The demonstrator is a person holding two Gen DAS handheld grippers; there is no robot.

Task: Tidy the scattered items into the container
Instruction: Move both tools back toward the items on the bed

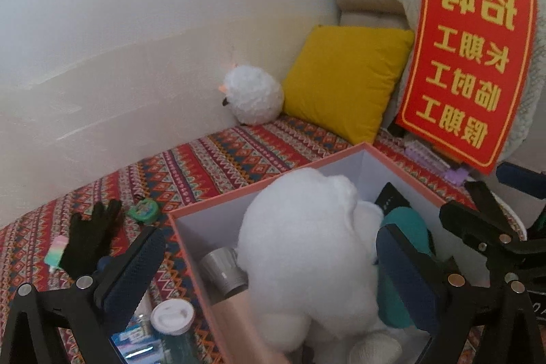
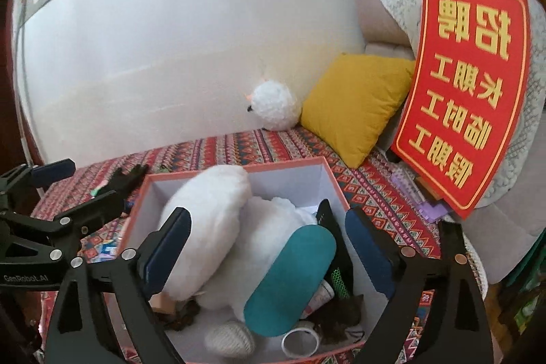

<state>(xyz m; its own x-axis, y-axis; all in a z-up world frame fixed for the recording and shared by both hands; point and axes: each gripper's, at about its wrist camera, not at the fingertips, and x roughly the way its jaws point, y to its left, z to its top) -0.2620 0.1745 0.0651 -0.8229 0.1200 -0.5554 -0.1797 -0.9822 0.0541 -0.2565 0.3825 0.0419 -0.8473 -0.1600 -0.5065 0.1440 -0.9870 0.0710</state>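
Observation:
A pink-rimmed box (image 1: 221,195) (image 2: 273,164) with white walls stands on the patterned cloth. In it lie a big white plush toy (image 1: 307,248) (image 2: 218,220), a teal oval item (image 2: 290,278), a silver cylinder (image 1: 221,268), a black remote (image 1: 392,197) and a tape roll (image 2: 300,341). My left gripper (image 1: 273,275) is open. One finger is outside the box's left wall, the other inside beside the plush. My right gripper (image 2: 269,255) hangs open over the box with nothing gripped. Outside lie a black glove (image 1: 92,237), a green tape measure (image 1: 145,210) and a pastel popsicle toy (image 1: 56,251).
A white-capped bottle (image 1: 172,316) lies left of the box, and a purple item (image 1: 430,159) behind it. By the wall sit a fluffy white toy (image 1: 252,94), a yellow cushion (image 1: 344,77) and a red sign (image 1: 471,57). The wall closes off the far side.

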